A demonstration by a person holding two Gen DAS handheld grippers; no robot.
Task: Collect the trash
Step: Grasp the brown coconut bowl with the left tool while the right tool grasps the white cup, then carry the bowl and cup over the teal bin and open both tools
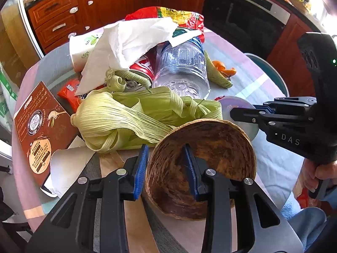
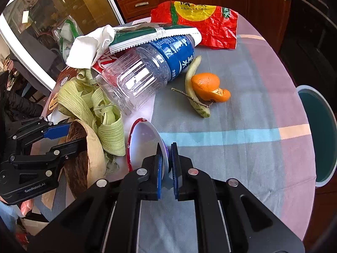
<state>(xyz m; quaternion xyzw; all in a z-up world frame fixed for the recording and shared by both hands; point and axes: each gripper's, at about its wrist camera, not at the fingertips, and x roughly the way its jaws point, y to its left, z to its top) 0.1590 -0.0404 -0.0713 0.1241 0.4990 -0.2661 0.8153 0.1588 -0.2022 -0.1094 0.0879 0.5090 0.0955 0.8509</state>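
My left gripper point(image 1: 165, 164) is shut on the rim of a brown fruit-shell half point(image 1: 212, 160), one finger inside and one outside; the shell also shows in the right wrist view point(image 2: 92, 147). My right gripper point(image 2: 166, 164) is shut on the edge of a pale round lid point(image 2: 145, 145), which shows beside the shell in the left wrist view point(image 1: 238, 106). Green corn husks point(image 1: 126, 118), a clear water bottle point(image 2: 147, 71), a red can point(image 1: 143, 67), white tissue point(image 1: 126, 44) and a red-yellow bag point(image 2: 202, 23) lie piled on the table.
An orange peel point(image 2: 208, 86) and a green peel strip point(image 2: 192, 82) lie on the checked tablecloth point(image 2: 242, 139). A teal bin point(image 2: 318, 135) stands right of the table. A brown card point(image 1: 40, 126) and a red wrapper point(image 1: 70, 91) lie at the left. Wooden cabinets stand behind.
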